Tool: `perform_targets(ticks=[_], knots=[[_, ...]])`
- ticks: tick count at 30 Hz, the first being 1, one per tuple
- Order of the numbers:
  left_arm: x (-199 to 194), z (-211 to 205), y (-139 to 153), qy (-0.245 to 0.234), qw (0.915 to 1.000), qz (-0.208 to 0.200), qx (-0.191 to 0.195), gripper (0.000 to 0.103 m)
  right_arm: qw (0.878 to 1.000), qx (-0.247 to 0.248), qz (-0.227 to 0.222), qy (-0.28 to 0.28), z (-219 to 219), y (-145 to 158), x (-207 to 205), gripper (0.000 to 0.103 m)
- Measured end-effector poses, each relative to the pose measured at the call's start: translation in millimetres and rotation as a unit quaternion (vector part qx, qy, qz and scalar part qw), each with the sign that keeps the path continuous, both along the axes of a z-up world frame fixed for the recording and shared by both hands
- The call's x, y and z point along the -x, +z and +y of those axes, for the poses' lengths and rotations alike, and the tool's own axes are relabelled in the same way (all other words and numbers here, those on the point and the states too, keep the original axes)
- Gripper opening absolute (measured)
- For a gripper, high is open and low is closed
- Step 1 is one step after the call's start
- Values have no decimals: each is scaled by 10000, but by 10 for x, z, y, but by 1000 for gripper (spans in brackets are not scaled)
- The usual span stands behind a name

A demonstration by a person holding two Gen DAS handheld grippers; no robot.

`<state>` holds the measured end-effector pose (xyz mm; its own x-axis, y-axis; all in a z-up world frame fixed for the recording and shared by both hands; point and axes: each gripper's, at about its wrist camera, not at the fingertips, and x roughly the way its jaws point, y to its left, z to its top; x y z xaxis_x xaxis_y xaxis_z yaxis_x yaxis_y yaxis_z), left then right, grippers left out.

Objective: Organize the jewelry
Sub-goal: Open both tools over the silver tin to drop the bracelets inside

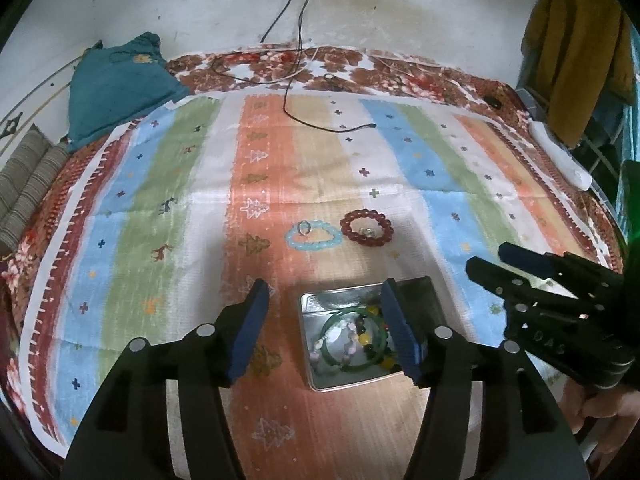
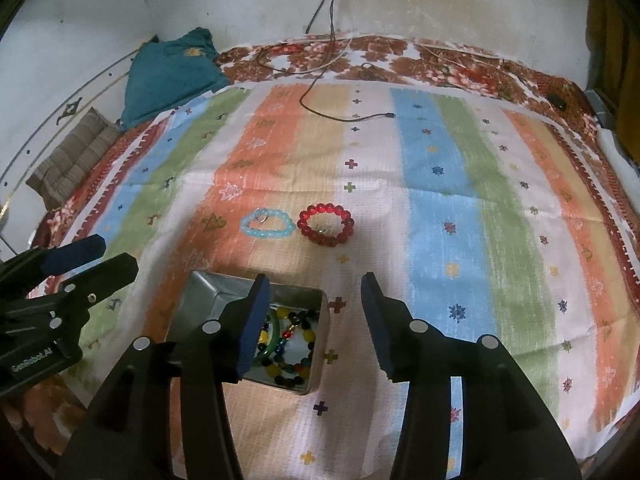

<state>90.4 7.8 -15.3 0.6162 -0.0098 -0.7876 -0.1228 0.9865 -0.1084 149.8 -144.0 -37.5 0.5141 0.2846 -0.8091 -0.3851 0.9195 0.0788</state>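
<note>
A striped cloth (image 1: 200, 208) is spread over a floral bedcover (image 1: 348, 68), with a teal cushion (image 1: 116, 84) and black cable (image 1: 320, 128) laid there.

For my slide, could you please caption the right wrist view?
Open right tool above a tin of beads; blue bracelet and red bracelet lie on striped cloth.

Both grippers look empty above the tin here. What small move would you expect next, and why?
Probably the right gripper reaches forward to the red bead bracelet: it lies outside the metal tin beside the light blue bracelet, and both grippers, left gripper included, hold nothing.
</note>
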Motion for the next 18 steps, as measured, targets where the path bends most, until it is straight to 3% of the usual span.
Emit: perform_targets(ticks=[18], knots=[[-468,78,-193,20,9986,399,-357,75,9996,188,123,-150,62,-118,-361,68]])
